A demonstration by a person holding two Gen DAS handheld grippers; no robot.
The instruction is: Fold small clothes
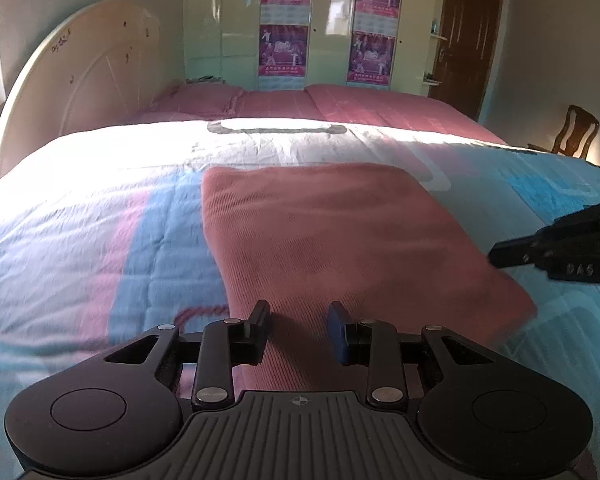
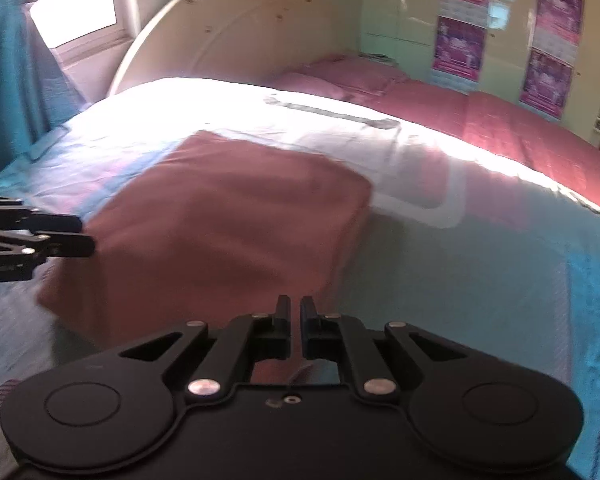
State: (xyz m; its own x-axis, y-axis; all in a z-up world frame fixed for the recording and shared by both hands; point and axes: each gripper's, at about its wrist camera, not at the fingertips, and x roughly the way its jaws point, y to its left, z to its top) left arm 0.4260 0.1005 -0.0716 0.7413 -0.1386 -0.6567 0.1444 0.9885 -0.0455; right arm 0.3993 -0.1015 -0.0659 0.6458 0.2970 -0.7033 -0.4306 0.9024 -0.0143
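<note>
Your left gripper (image 1: 299, 322), jaws apart, hangs over the near edge of the folded dusty-pink ribbed cloth (image 1: 340, 232); your right gripper (image 2: 295, 316), nearly closed and empty, sits at its near right corner.

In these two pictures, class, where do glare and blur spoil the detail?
Left wrist view: sunlight bleaches the far band of the blue-and-pink patterned bedspread; its near left blurs. Right wrist view: the same glare, and the folded reddish-brown ribbed cloth smears with motion; the window is blown out.
</note>
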